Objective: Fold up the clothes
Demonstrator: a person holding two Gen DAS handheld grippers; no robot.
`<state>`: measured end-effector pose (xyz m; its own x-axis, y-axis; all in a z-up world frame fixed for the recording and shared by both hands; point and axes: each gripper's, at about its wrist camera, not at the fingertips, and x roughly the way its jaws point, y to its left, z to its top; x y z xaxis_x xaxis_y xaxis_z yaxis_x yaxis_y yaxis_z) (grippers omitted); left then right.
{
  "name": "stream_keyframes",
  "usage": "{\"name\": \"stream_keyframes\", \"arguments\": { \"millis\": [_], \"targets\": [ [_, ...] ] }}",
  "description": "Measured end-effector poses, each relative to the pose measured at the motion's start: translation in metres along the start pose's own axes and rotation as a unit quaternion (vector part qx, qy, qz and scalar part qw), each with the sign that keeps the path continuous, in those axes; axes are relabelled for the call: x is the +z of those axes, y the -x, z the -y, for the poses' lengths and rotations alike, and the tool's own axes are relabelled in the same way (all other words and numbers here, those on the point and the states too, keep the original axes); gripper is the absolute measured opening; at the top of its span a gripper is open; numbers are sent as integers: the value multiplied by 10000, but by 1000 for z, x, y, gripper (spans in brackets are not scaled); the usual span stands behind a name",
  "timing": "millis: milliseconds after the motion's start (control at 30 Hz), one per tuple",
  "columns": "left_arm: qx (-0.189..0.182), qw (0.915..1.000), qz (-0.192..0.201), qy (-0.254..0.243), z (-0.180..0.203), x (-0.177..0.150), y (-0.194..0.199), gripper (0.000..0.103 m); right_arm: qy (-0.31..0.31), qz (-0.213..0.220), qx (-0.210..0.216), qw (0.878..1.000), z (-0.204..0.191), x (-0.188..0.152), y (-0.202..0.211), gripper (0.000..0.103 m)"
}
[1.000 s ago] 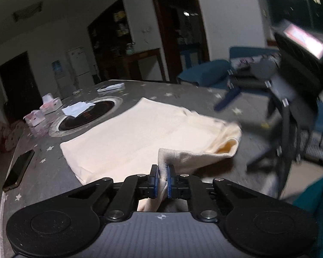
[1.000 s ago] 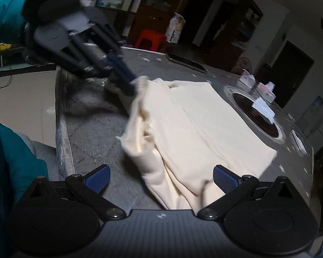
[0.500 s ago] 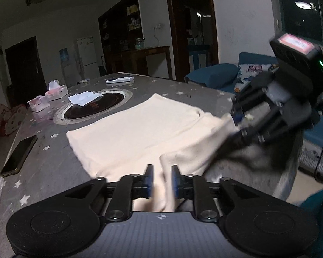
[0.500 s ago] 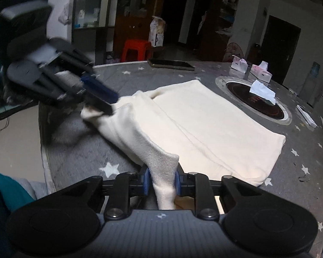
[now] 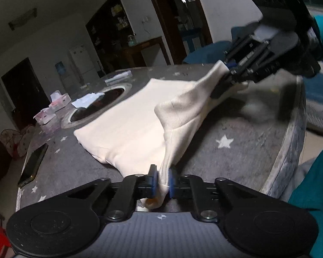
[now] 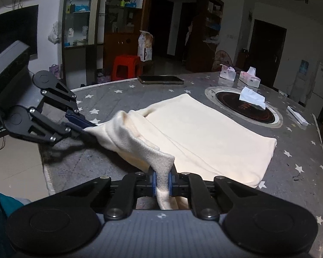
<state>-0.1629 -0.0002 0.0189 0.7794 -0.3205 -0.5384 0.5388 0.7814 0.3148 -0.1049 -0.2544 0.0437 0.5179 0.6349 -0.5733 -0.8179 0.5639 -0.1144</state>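
On the near edge of the star-printed table, I hold the cream garment by its two near corners. At far left of the right wrist view, my left gripper is closing its jaws, and its own camera shows the blue pads already nipping a fold of fabric. At near centre, my right gripper has its pads pressed together on a thick tongue of cloth. The grips sit at opposite corners, I judge, so that the near hem can be lifted evenly and carried over the flat far half. That far half lies spread beside the round burner inset, with a phone farther left. A second ago the right jaws stood wide open around nothing; half a second ago the left pads had briefly slackened. The hem has since risen into a taut ridge between both grips.
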Motion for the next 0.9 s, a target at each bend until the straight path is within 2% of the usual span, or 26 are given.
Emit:
{"name": "stream_keyframes", "arguments": {
  "millis": [200,433,567,767,900],
  "targets": [
    [-216,9995,201,120,2,7,30,9,113,150,77,9998,-9,2,27,8],
    [-781,9944,473,534,10,17,89,9,140,-24,512,9986,-31,6,82,8],
    [-725,9927,627,738,0,29,98,9,144,-65,627,9979,-30,18,94,8],
    [-401,9925,750,875,-37,50,66,9,299,42,506,9983,-4,45,73,8],
    [-258,9935,611,929,-62,60,33,9,366,-34,434,9984,22,61,42,8]
  ]
}}
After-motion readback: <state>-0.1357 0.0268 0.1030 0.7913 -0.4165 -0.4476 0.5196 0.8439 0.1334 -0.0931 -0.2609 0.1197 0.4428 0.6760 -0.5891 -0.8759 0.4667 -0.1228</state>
